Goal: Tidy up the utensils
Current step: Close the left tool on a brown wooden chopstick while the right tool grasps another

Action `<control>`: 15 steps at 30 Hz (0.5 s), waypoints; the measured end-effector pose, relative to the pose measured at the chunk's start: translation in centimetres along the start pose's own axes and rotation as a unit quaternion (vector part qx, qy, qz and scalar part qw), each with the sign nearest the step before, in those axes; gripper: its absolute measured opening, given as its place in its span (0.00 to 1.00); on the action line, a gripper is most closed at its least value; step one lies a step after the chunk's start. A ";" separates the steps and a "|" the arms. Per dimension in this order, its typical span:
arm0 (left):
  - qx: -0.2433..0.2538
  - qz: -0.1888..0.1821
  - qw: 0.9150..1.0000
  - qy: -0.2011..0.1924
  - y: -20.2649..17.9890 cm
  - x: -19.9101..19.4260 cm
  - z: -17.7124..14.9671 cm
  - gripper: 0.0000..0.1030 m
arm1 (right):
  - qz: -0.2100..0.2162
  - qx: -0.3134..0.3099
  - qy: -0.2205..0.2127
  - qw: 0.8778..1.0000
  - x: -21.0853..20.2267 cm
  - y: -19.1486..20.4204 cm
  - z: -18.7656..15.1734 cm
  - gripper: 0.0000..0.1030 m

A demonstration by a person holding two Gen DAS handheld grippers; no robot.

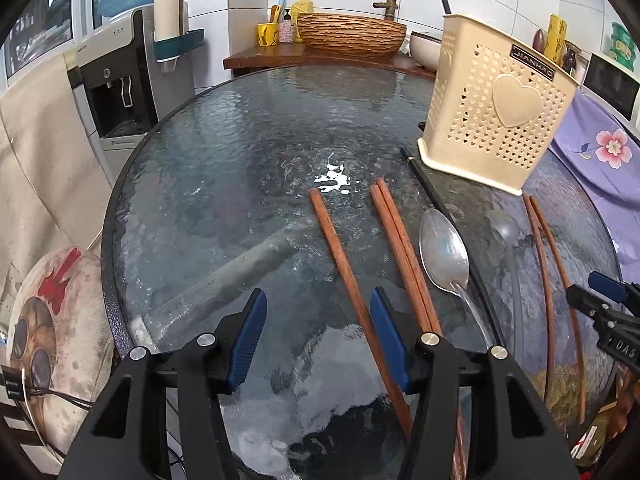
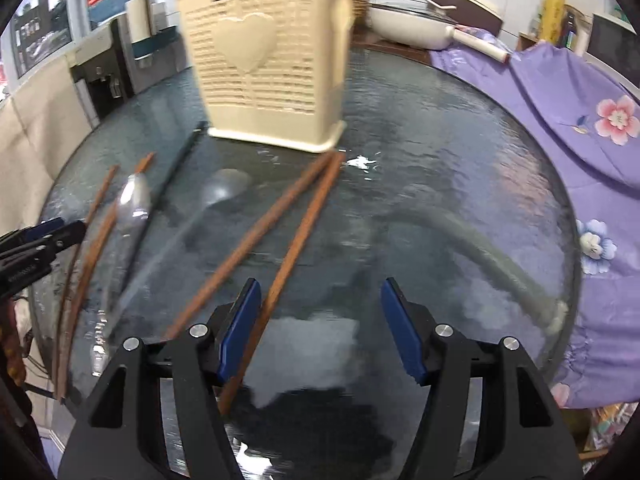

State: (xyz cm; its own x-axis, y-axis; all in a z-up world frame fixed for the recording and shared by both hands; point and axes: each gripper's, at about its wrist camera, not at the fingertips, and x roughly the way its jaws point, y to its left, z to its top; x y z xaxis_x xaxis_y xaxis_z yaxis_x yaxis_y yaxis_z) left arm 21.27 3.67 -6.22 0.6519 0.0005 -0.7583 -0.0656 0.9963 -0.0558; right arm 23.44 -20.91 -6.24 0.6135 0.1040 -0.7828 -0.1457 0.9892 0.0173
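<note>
A cream perforated utensil holder (image 1: 496,108) with a heart stands on the round glass table (image 1: 224,168); it also shows in the right wrist view (image 2: 268,64). Several brown wooden chopsticks (image 1: 340,248) lie on the glass, with a metal spoon (image 1: 444,256), a black chopstick (image 1: 440,200) and a thin curved pair (image 1: 548,264). My left gripper (image 1: 318,340) is open and empty, with a chopstick between its fingers. My right gripper (image 2: 320,328) is open and empty above two chopsticks (image 2: 304,224); it also shows at the left view's right edge (image 1: 600,300). The spoon (image 2: 134,208) lies left.
A purple floral cloth (image 2: 560,128) covers the table's right side. A water dispenser (image 1: 116,92) and a beige covered chair (image 1: 36,148) stand to the left. A wooden counter with a woven basket (image 1: 352,34) and a white pan (image 2: 412,28) lies behind the table.
</note>
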 end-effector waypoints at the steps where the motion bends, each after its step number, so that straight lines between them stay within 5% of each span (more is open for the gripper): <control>1: -0.001 -0.001 1.000 0.001 0.0 0.1 0.2 0.51 | 0.002 0.004 0.001 1.000 0.0 -0.4 0.0 0.60; 15: -0.009 -0.008 1.000 0.007 -0.3 2.3 3.0 0.33 | 0.011 0.012 0.011 1.000 2.9 -0.8 4.5 0.35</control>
State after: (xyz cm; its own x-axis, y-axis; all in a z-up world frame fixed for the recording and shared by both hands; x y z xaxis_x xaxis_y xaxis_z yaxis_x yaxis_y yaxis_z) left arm 25.00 3.65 -6.00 0.6423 -0.0167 -0.7663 -0.0685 0.9945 -0.0791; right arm 28.81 -20.93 -5.71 0.5926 0.1241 -0.7959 -0.1407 0.9888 0.0494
